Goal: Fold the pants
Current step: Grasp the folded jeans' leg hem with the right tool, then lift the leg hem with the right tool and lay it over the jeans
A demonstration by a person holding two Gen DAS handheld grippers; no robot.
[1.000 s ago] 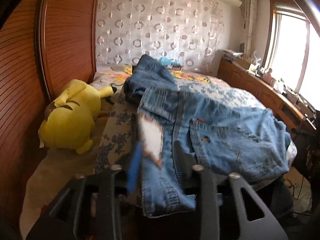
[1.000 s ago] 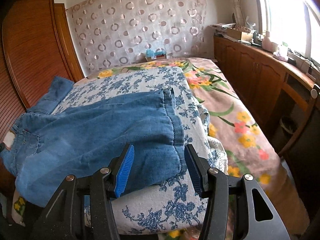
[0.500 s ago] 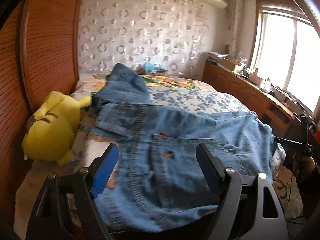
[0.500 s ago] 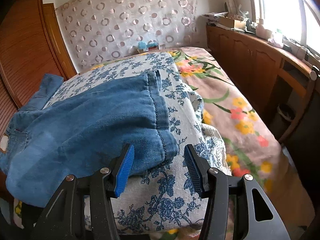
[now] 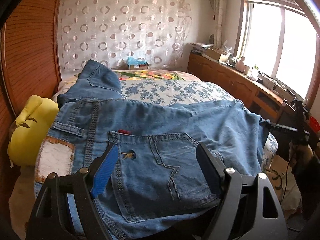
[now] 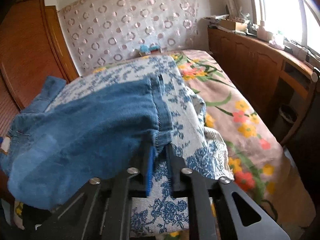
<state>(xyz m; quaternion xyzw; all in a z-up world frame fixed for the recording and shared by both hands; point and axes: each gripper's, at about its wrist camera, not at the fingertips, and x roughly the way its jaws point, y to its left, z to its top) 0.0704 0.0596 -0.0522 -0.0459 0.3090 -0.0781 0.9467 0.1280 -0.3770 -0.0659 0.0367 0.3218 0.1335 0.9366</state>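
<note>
Blue denim pants (image 5: pixel 160 140) lie spread across the bed, waist end near me in the left wrist view, with a back pocket and a white waist patch (image 5: pixel 55 161). My left gripper (image 5: pixel 158 156) is open, its jaws on either side of the back pocket at the near edge. In the right wrist view the pants (image 6: pixel 90 124) show their leg hem end. My right gripper (image 6: pixel 160 150) is shut on the hem corner of the pants. The right gripper also shows at the far right of the left wrist view (image 5: pixel 266 125).
The bed carries a blue floral cover (image 6: pixel 186 120) over a flowered sheet (image 6: pixel 240 110). A yellow plush toy (image 5: pixel 30 132) lies at the bed's left side by a wooden wardrobe (image 5: pixel 30 50). A wooden cabinet (image 6: pixel 250 60) runs under the window on the right.
My right gripper moved forward and closed on the pant leg hem. My left gripper, shut on the waist a second ago, opened and now stands over the back pocket.
</note>
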